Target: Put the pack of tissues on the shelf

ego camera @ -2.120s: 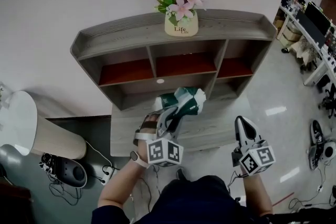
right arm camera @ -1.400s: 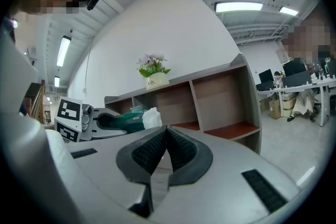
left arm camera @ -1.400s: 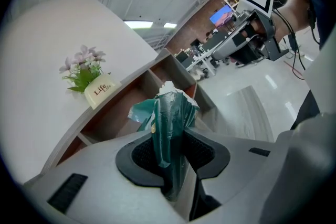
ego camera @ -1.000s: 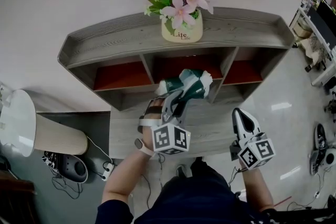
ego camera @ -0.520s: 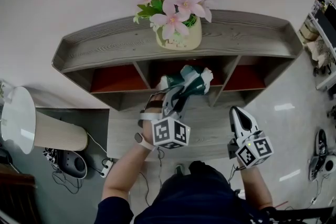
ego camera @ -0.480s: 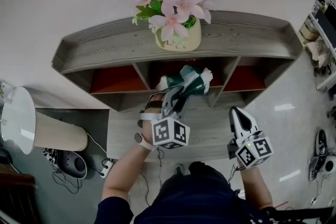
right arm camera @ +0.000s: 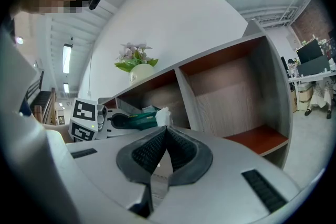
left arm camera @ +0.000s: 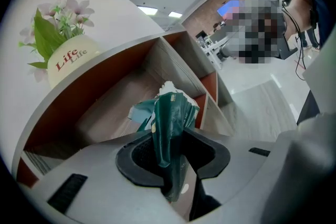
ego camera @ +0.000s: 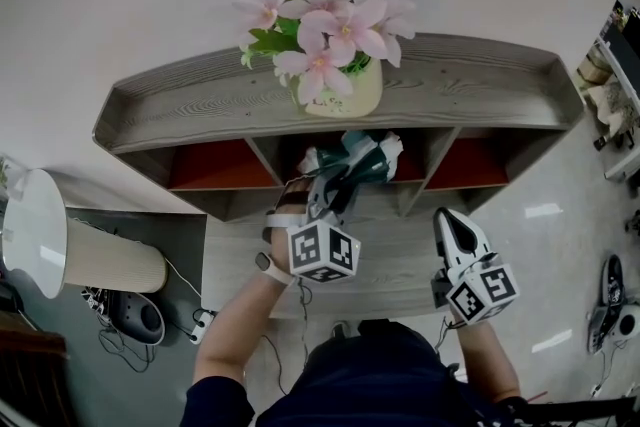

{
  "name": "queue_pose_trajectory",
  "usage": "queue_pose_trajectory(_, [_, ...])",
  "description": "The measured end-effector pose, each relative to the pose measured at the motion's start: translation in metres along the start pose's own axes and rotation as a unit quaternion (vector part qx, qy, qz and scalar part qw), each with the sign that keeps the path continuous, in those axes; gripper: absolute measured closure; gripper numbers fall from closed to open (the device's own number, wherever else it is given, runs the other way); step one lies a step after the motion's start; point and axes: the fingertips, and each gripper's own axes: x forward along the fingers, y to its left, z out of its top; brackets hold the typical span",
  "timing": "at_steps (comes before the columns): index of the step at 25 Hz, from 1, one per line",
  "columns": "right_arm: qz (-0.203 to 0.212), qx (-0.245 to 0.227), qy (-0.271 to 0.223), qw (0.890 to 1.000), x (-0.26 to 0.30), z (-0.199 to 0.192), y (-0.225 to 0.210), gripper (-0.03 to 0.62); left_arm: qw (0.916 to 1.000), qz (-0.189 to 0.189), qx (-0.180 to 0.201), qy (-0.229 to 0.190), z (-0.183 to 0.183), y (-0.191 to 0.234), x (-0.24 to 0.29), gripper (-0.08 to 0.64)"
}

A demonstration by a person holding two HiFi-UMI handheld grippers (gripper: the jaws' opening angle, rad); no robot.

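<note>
Now left tool (ego camera: 330, 187), pinching the pack of tissues (ego camera: 358, 158), has moved up to the shelf (ego camera: 190, 100) middle bay's mouth, right tool (ego camera: 450, 225) pressed together and empty, so insertion looks next.

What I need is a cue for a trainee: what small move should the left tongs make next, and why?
Probably ease the left tongs forward a little. They are shut on the pack, whose front end is at the mouth of the middle compartment, seemingly not yet resting on its floor. The right tongs are shut, empty and off to the side.
</note>
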Motion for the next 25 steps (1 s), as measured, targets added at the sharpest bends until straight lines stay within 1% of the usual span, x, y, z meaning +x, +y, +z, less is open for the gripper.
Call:
queue_pose_trajectory(5, [-0.003, 0.001, 0.002, 1.000, 0.005, 0.000, -0.004, 0.588, 1.0000, -0.008, -0.003, 0.003, -0.004, 0.007, 0.014, 0.436])
queue_pose_trajectory(10, [-0.006, 0.004, 0.003, 1.000, 0.009, -0.002, -0.006, 0.588, 0.9998, -0.017, -0.003, 0.012, -0.011, 0.007, 0.027, 0.431])
queue_pose_trajectory(13, [-0.007, 0.007, 0.004, 1.000, 0.011, -0.003, -0.007, 0.588, 0.9997, -0.022, -0.009, 0.011, -0.016, 0.006, 0.034, 0.426])
queue_pose_trajectory(17, [-0.008, 0.025, 0.007, 1.000, 0.011, -0.008, -0.008, 0.588, 0.9998, -0.019, -0.008, 0.008, -0.021, 0.008, 0.039, 0.406])
queue_pose_trajectory(19, [-0.011, 0.029, 0.007, 1.000, 0.011, -0.009, -0.007, 0.588, 0.9999, -0.014, -0.005, 0.008, -0.021, 0.009, 0.040, 0.373])
queue_pose_trajectory(22, [-0.012, 0.026, 0.007, 1.000, 0.011, -0.009, -0.003, 0.588, 0.9999, -0.009, -0.002, 0.011, -0.024, 0.009, 0.039, 0.262])
queue_pose_trajectory(23, [-0.012, 0.025, 0.008, 1.000, 0.011, -0.009, -0.001, 0.588, 0.9999, -0.007, -0.002, 0.010, -0.024, 0.008, 0.038, 0.233])
queue_pose_trajectory(25, [-0.011, 0.019, 0.008, 1.000, 0.011, -0.007, 0.003, 0.588, 1.0000, 0.000, -0.007, 0.003, -0.023, 0.010, 0.035, 0.200])
